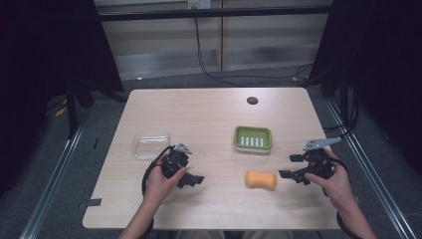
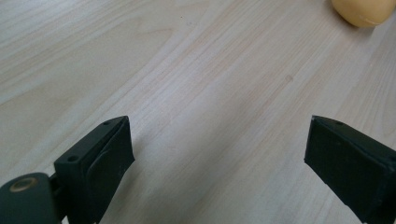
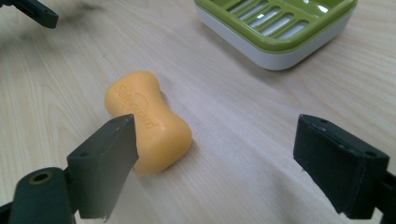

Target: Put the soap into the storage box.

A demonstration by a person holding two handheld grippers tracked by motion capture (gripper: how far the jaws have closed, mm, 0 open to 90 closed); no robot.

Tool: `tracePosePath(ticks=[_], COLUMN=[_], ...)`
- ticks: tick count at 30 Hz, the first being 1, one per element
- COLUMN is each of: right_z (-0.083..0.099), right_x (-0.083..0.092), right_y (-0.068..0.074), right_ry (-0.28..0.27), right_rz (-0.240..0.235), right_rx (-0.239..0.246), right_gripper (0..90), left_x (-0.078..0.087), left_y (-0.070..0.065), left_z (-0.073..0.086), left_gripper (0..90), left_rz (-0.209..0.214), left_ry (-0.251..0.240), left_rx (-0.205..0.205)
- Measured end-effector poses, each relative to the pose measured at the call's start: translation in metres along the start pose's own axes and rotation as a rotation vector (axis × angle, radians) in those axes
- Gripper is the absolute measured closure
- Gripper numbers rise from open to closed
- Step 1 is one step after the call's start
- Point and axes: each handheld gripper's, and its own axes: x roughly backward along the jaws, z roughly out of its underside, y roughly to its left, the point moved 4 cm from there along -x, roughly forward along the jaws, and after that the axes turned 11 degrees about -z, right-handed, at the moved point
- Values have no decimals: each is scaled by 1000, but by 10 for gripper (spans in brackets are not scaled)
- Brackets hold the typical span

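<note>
Soap: an orange bar of soap [image 1: 261, 179] with a pinched waist lies flat on the wooden table [image 1: 214, 114], toward the near edge and right of centre.
Soap's long axis: in the high view it runs nearly left to right across the table, the right end tipped a little toward the person. In the right gripper view it runs from upper left to lower right, with raised "Safeguard" lettering along its top face.
Soap dish: a green dish with a slotted insert and white base [image 1: 253, 139] sits just behind the soap, apart from it, its long side also running left to right.
Clear container: a see-through shallow tray [image 1: 151, 145] rests on the left half of the table, behind the left hand.
Left gripper: the left gripper [image 1: 191, 180], held in the left hand [image 1: 160, 185], points right toward the soap; its jaws stand wide apart over bare wood with nothing between them. One end of the soap shows at the top right corner of the left gripper view.
Right gripper: the right gripper [image 1: 290, 166], held in the right hand [image 1: 336, 185], points left at the soap, just beside its right end. Its jaws are spread wide and hold nothing; in the right gripper view the soap lies ahead of the left-hand jaw, which overlaps its near end.
Hole: a dark round hole [image 1: 252, 100] sits near the table's far edge.
</note>
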Motion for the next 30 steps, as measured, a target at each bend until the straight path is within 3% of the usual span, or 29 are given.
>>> tracePosePath(ticks=[7,8,9,11,12,13,15,16,22,23,30], right_z=[-5,-6,-8,-10,-12,-13,-15,-18,-26,-27,-32], right_x=[-8,-12,-14,-20,-23,-26,-29,-33,-42,-43,-54], right_y=[7,10,12,17,20,22,24,25,30,31,36], right_ry=[47,84,103,142,156,177,199,246,343,353,425], right_rz=[8,8,12,-4,-9,-14,-15,-14,-16,-14,-15], right_rx=[34,50,69,92,107,119,124,158,178,183,215], right_gripper=[130,131,131,138,144,148,149,165,171,174,199], left_x=[2,3,4,2,1,1,0,-1,0,1,3], left_y=[1,1,3,3,0,1,0,-2,-2,2,2], left_z=[-2,-3,-3,-3,-2,-2,-2,-2,-2,-1,-1], left_gripper=[77,77,77,77,77,77,77,77,77,77,77], left_rz=[-4,-1,3,5,-1,3,7,12,3,3,8], left_ry=[-8,-11,13,15,6,16,16,5,5,26,25], left_rx=[-4,0,-46,-55,-21,-48,-38,-16,-10,-57,-59])
